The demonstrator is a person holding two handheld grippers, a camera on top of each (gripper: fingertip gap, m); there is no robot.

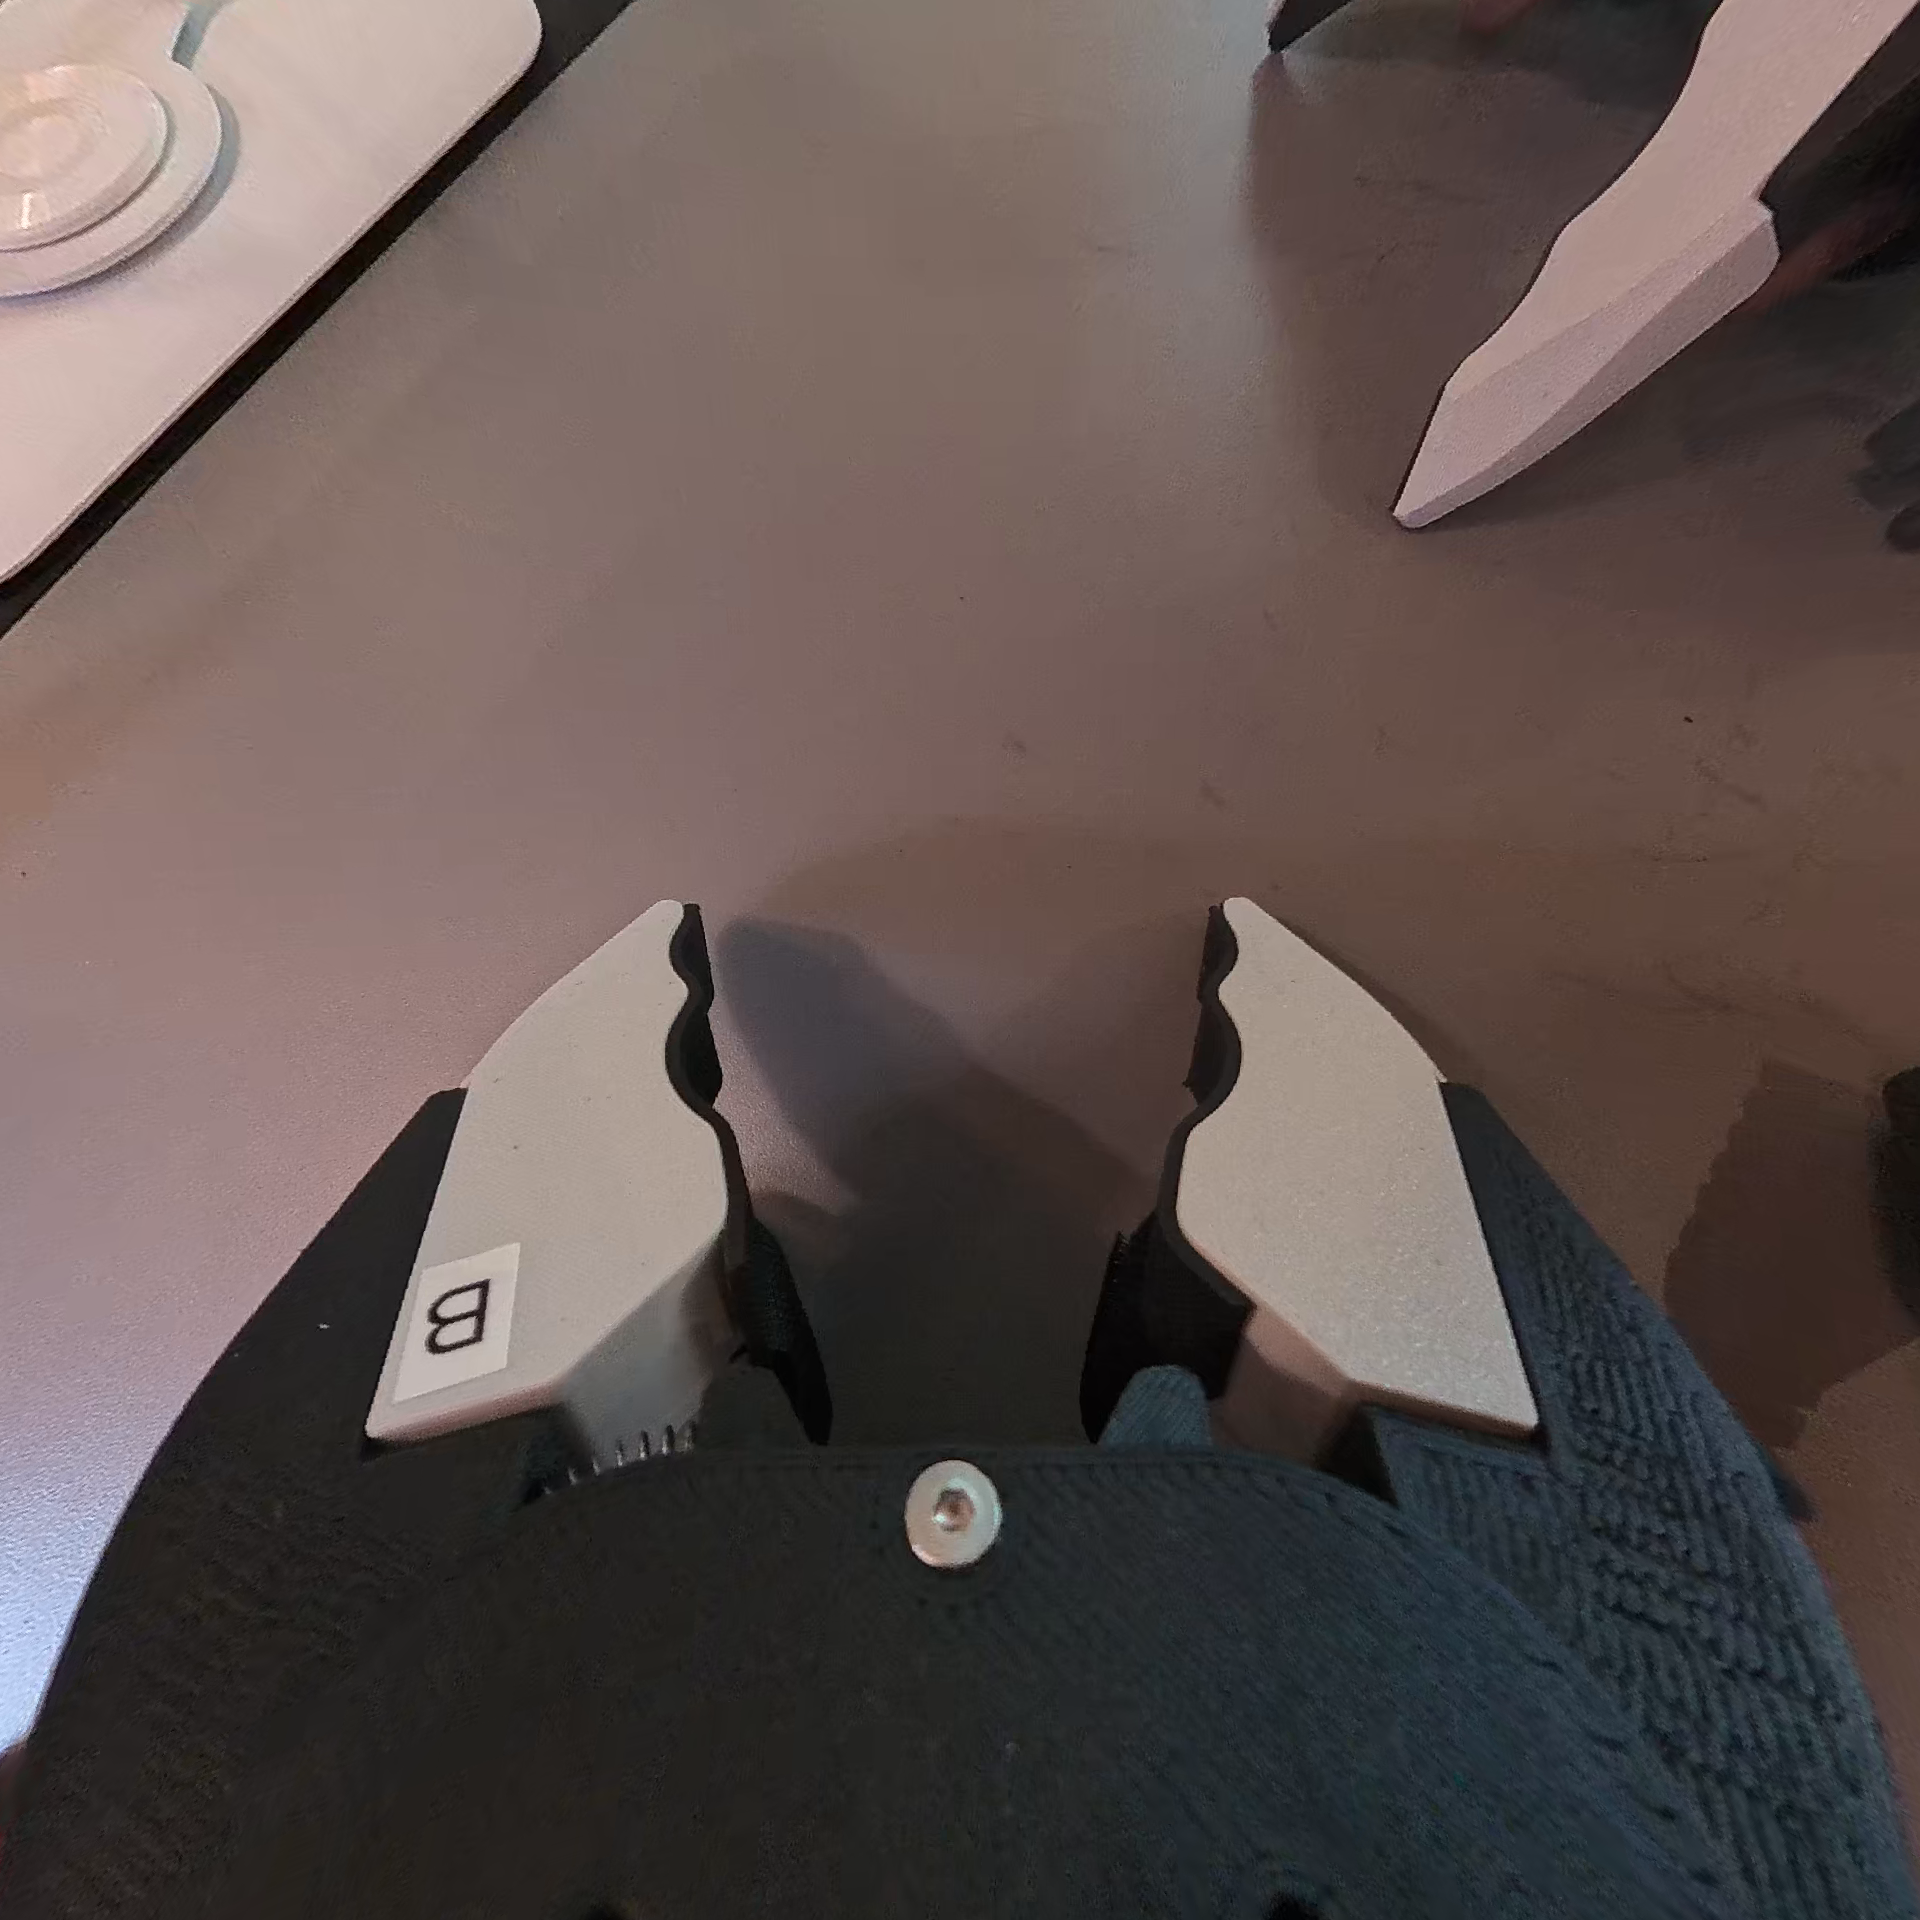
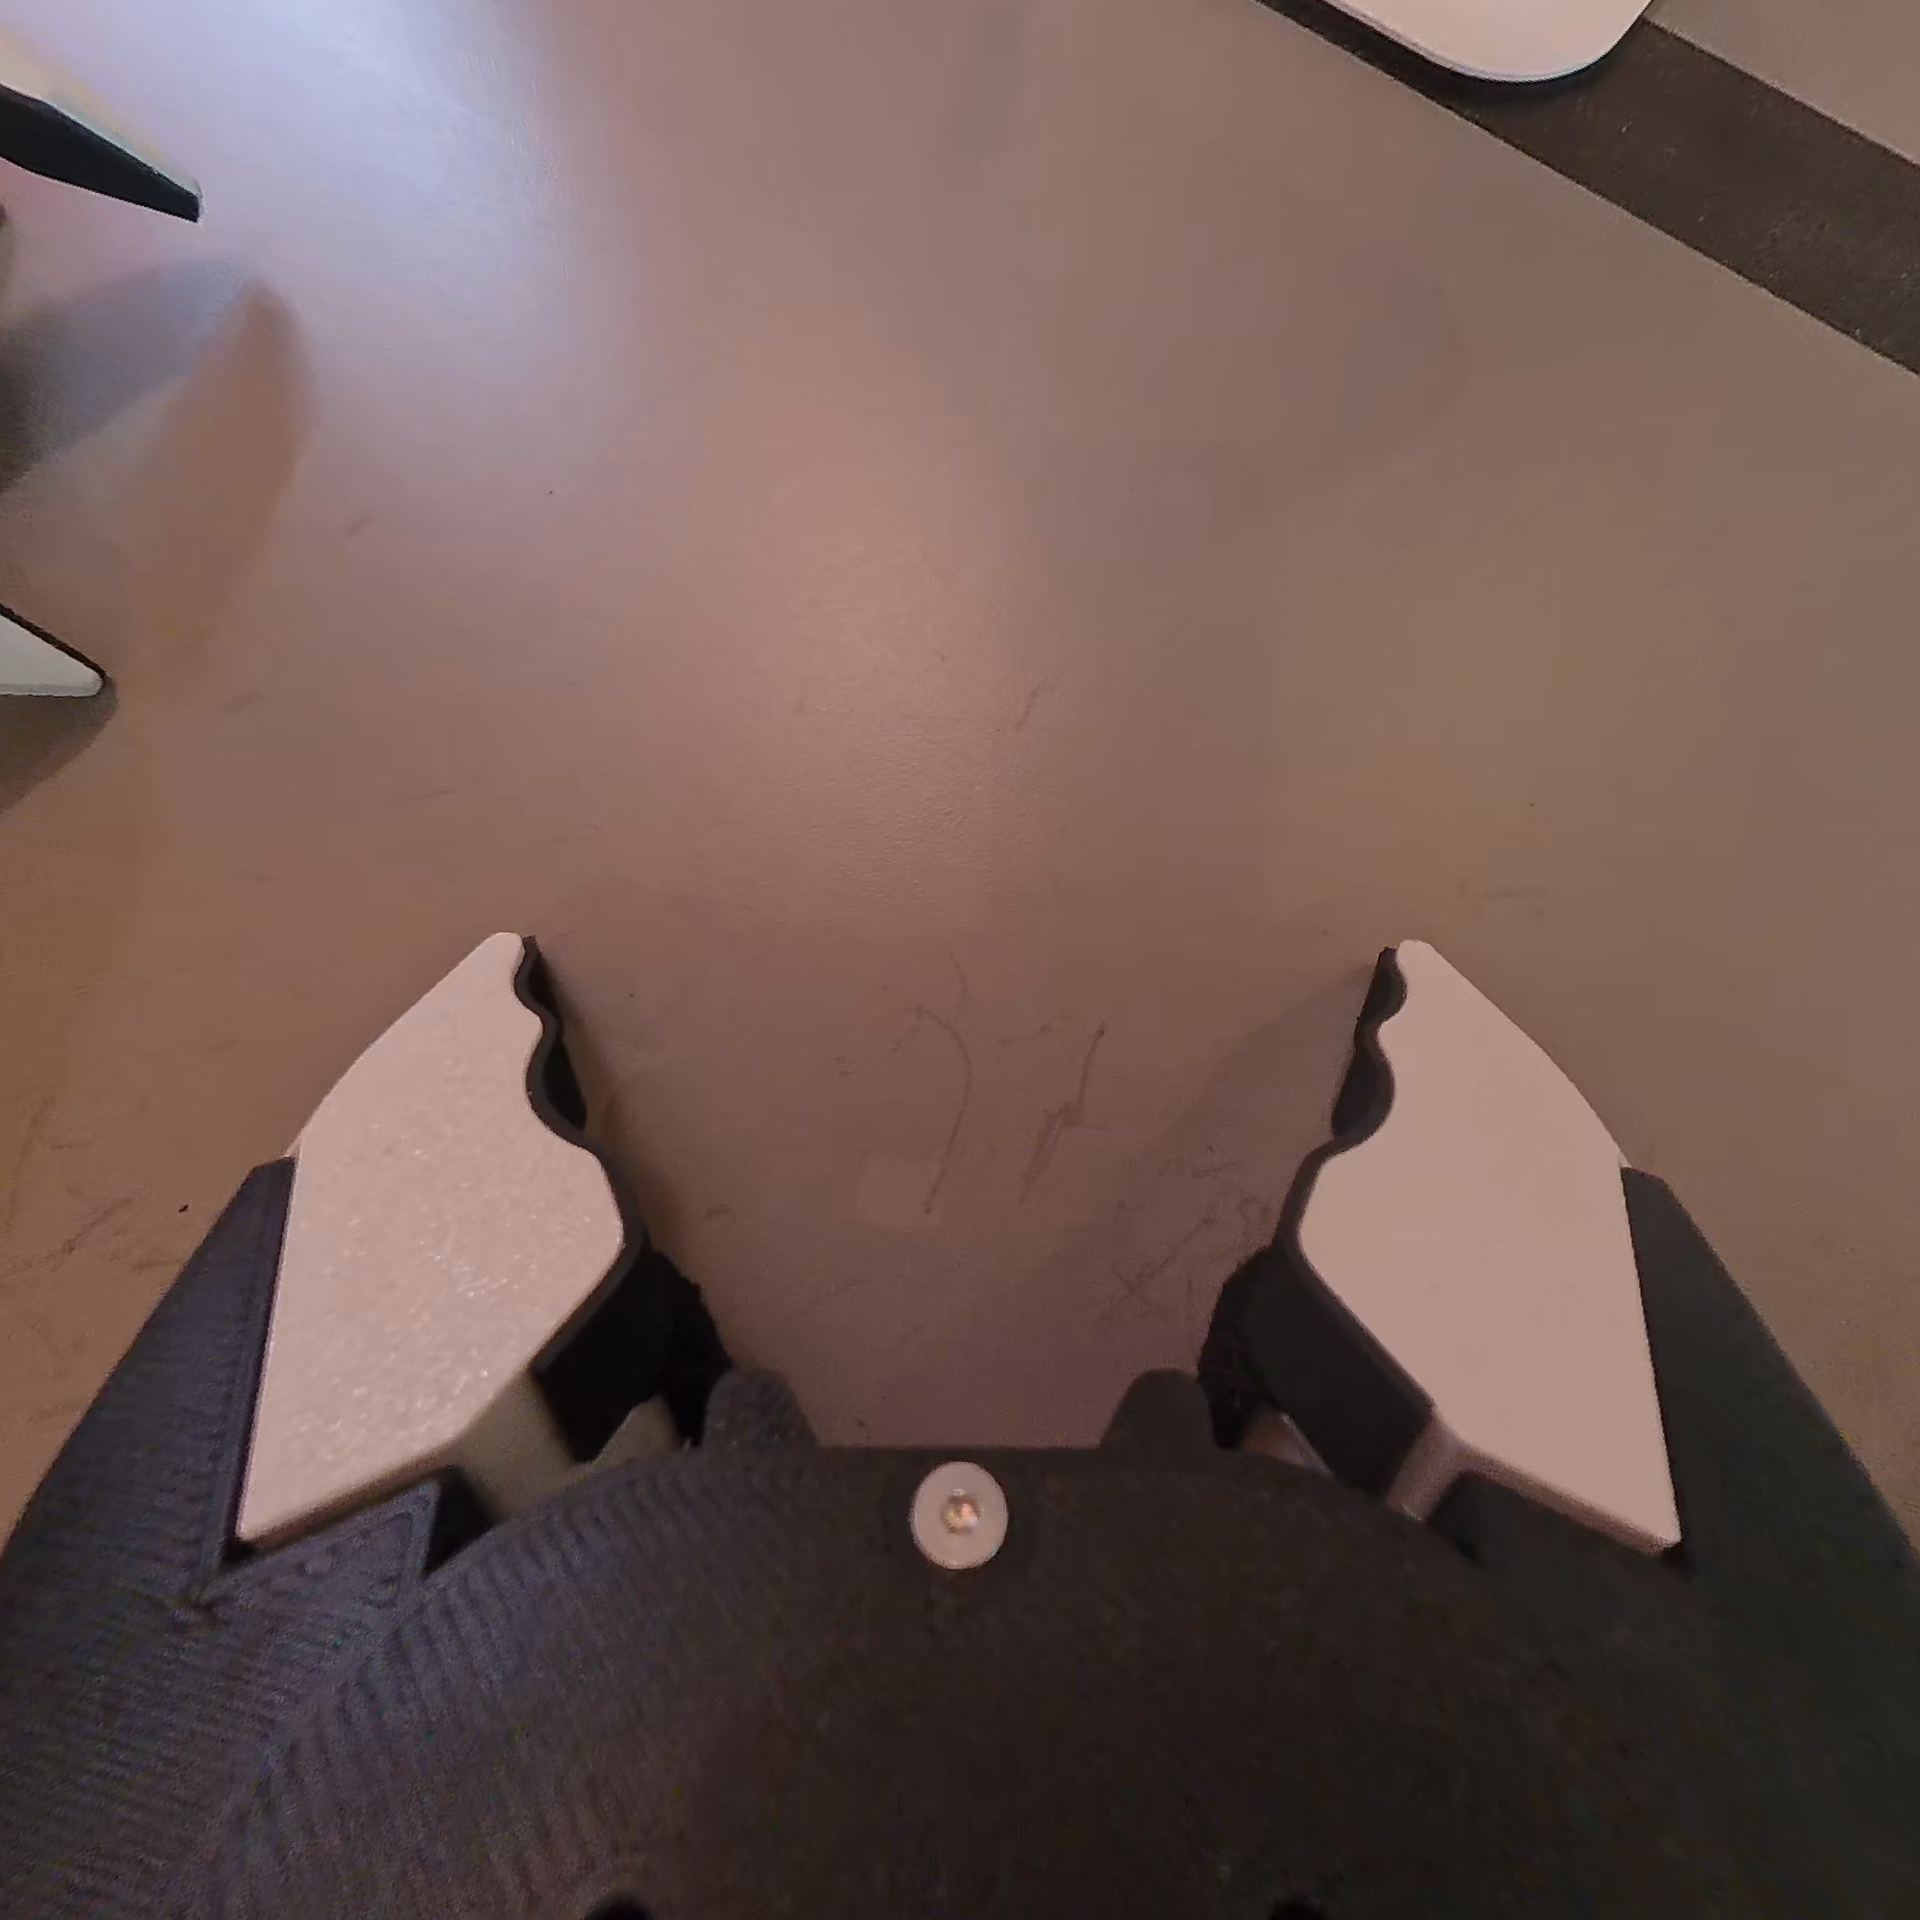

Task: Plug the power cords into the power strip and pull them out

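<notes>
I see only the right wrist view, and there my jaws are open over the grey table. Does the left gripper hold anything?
Observer: No. The left gripper is empty, its jaws open above the table.
Operator: Does its view show a power strip or a cord?
Observer: Neither. It shows a white flat board in the upper left corner.
Operator: Is anything on that board?
Observer: Yes, a round clear disc lies on it.
</notes>
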